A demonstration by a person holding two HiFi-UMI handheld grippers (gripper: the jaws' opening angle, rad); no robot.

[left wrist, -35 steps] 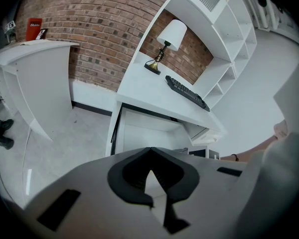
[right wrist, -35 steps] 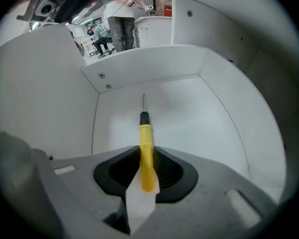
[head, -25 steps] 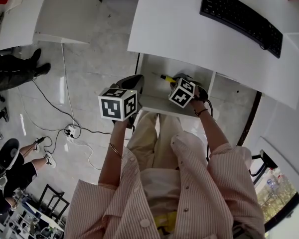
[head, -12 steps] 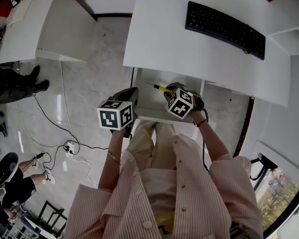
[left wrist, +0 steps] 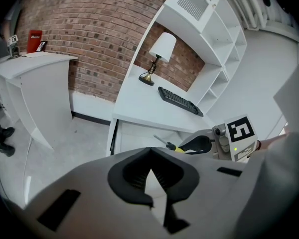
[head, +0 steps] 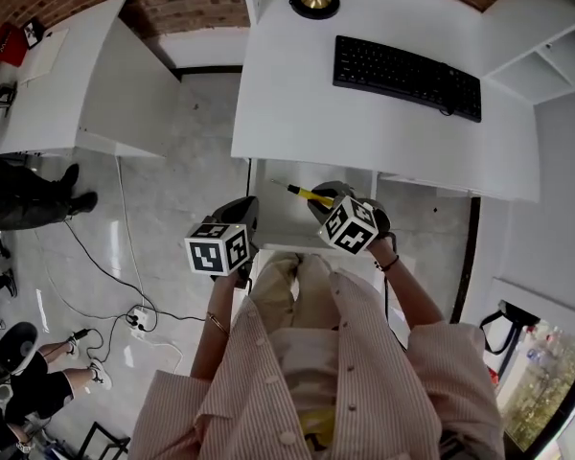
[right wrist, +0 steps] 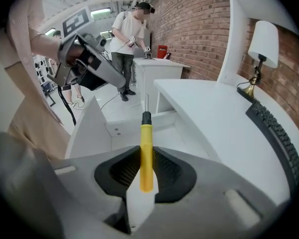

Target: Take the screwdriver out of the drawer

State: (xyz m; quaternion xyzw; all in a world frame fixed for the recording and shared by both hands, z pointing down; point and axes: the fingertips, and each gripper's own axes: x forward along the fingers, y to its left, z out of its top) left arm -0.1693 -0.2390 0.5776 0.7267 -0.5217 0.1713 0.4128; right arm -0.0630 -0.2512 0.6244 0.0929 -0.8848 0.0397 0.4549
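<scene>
Over the open drawer [head: 276, 215] beneath the white desk [head: 297, 103], the right gripper [head: 330, 197] was clamped on the yellow handle of the screwdriver [right wrist: 146, 148]. It held the tool in the air, shaft pointing out ahead. Just beside it the left gripper [left wrist: 150, 154] hung with its jaws closed together, holding nothing.

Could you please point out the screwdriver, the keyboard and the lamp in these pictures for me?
screwdriver [right wrist: 146, 151]: right gripper view, on its yellow handle.
keyboard [head: 407, 77]: head view, on its middle keys.
lamp [left wrist: 162, 47]: left gripper view, on its white shade.
</scene>
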